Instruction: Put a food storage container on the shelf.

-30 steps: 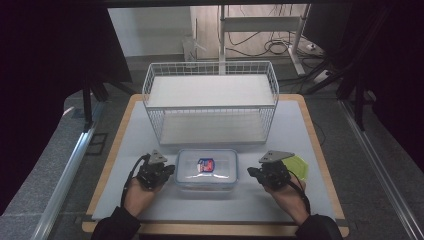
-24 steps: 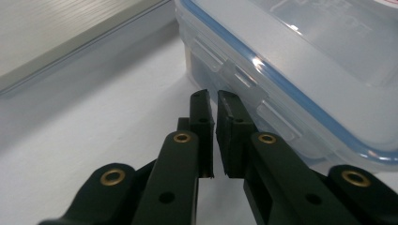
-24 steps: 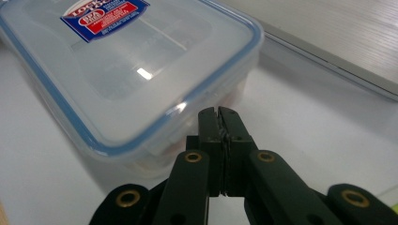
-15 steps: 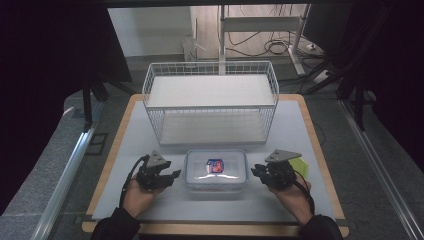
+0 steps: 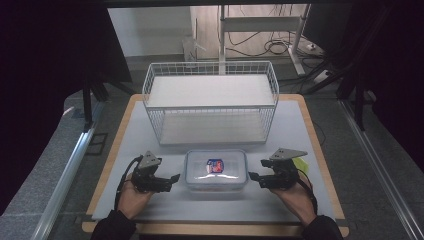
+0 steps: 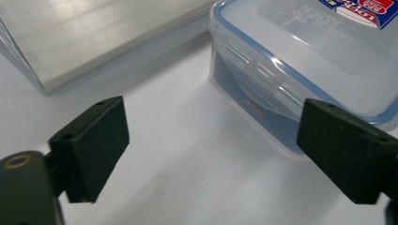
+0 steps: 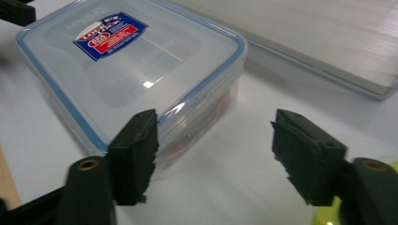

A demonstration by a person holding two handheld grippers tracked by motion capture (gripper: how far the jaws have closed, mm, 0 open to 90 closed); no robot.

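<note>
A clear plastic container (image 5: 216,170) with a blue-rimmed lid and a red and blue label lies flat on the white table, in front of the wire basket (image 5: 210,100). My left gripper (image 5: 170,179) sits just off its left end and my right gripper (image 5: 252,176) just off its right end. Both point inward at it. Both pairs of jaws have just been opening and stand open, with only bare table between them. In the left gripper view the container (image 6: 305,61) lies close ahead of my left gripper (image 6: 211,150). In the right gripper view the container (image 7: 126,61) sits just beyond my right gripper (image 7: 213,150).
The white wire basket stands behind the container, and its pale floor panel (image 6: 94,37) runs close by. A yellow-green thing (image 5: 300,162) lies on the table by my right hand. The table's wooden edge (image 5: 215,229) passes under the forearms.
Both grippers were shut at the container's ends; now their jaws stand apart and a little clear of it. The container sits slightly further right than a second ago.
</note>
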